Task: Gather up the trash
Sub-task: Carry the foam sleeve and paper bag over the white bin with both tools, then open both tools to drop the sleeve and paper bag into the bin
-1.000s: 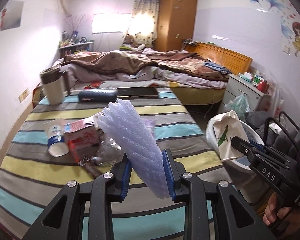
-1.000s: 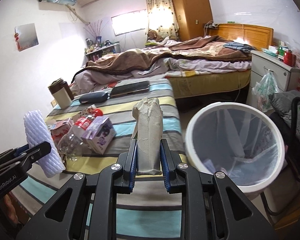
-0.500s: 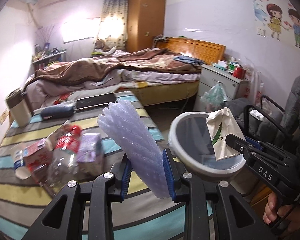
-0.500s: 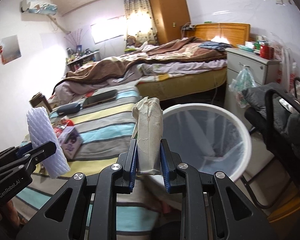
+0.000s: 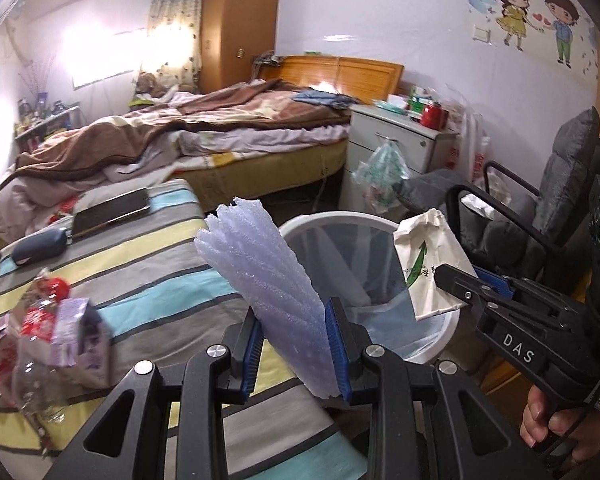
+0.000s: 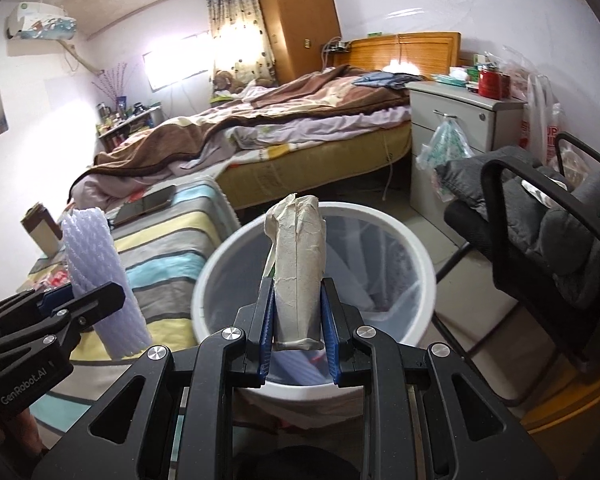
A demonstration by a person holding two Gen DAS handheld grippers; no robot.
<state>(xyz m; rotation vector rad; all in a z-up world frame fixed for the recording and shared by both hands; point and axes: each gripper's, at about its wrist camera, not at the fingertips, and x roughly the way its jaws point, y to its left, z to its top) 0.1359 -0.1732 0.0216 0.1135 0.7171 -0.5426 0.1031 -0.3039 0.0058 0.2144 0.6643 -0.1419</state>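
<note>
Clamping a ribbed white foam sleeve (image 5: 274, 292) between blue pads, left gripper (image 5: 297, 350) tight on it, sleeve tilted up and to the left over the striped table edge. Gripping an off-white paper bag (image 6: 298, 264) upright, right gripper (image 6: 298, 344) closed on its lower part, bag poised above the white bin's (image 6: 418, 320) rim. Seen from the left wrist camera, same paper bag (image 5: 430, 268) with a green arrow print, pinched by the right gripper (image 5: 466, 294) over the bin (image 5: 448, 324), mesh liner visible inside. Lying on the striped cloth (image 5: 148, 264) to the left: a clear plastic bottle (image 5: 36, 352) with red label, beside a purple carton (image 5: 76, 328). Farther back, a dark case (image 5: 40, 242) and a flat tablet (image 5: 110, 212). Beyond, an unmade bed (image 5: 204, 128), a grey nightstand (image 5: 396, 140) and a dark chair (image 6: 548, 232) right of the bin.
</note>
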